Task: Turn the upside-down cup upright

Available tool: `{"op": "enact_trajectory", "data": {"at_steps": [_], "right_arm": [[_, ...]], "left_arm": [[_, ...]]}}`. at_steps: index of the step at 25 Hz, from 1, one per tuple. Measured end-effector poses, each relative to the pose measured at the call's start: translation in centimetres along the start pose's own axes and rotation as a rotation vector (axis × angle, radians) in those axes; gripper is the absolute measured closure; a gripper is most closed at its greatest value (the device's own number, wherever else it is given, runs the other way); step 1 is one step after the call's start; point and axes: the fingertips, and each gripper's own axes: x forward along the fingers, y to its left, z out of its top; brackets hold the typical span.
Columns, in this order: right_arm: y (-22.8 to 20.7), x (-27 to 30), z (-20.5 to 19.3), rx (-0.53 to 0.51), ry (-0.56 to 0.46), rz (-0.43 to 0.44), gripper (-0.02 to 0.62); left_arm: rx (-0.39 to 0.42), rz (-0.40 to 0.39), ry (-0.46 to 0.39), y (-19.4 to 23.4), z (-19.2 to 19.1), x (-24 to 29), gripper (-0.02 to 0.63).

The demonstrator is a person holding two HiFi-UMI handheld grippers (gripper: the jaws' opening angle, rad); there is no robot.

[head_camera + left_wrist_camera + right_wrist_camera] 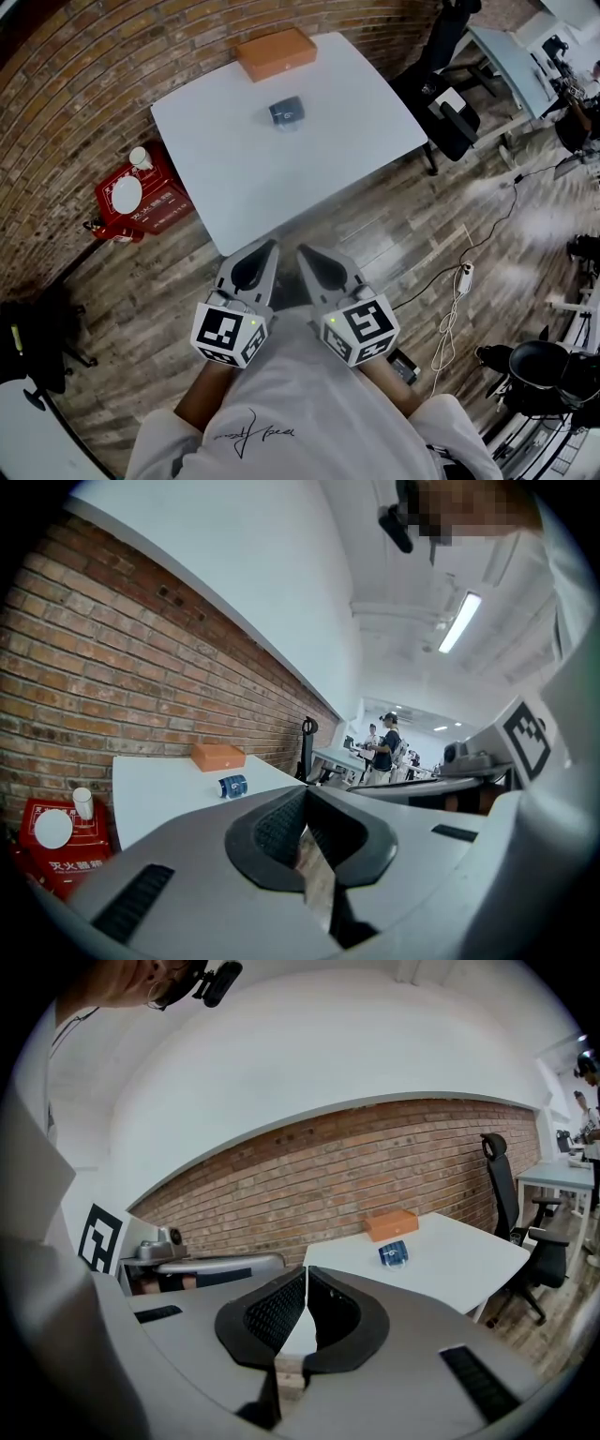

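Head view shows the left tongs (266, 249) and the right tongs (310, 255) side by side, held close to the person's body over the wooden floor. Their tips reach only the near corner of the desk (234, 173). Each gripper view shows its own jaws closed tip to tip with nothing between them: the left tongs (305, 795) frame only floor in the gap behind the tips, and the right tongs (306, 1273) likewise.

The cup (287, 112), dark blue with a pale pattern, sits well apart from both, straight ahead toward the far edge of the desk. It lies just short of the orange box (276, 53) at that edge. It falls left of the left tongs' line and right of the right tongs' line, so it lies between them and neither is clearly nearer. It is too small here to tell surely whether it stands on its rim or lies tipped on its side; the left gripper view hints at the latter (232, 786). Either arm would need a long reach forward across the desk, with the tongs opened on the way.
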Motion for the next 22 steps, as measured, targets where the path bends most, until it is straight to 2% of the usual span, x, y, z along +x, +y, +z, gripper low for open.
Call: {"op": "enact_trajectory", "data": {"at_steps": [8, 16, 22], "right_arm": [[-0.9, 1.0, 0.3, 0.000, -0.011, 0.029, 0.574], [-5.3, 3.0, 2.0, 0.021, -0.031, 0.030, 0.574], [-8.6, 5.1, 3.0, 0.049, -0.015, 0.039, 0.574]], "left_arm": [[0.009, 0.025, -0.002, 0.4, 0.1, 1.1, 0.597], [0.072, 0.063, 0.035, 1.6, 1.1, 4.9, 0.597], [0.056, 0.069, 0.059, 2.7, 1.9, 8.5, 0.597]]}}
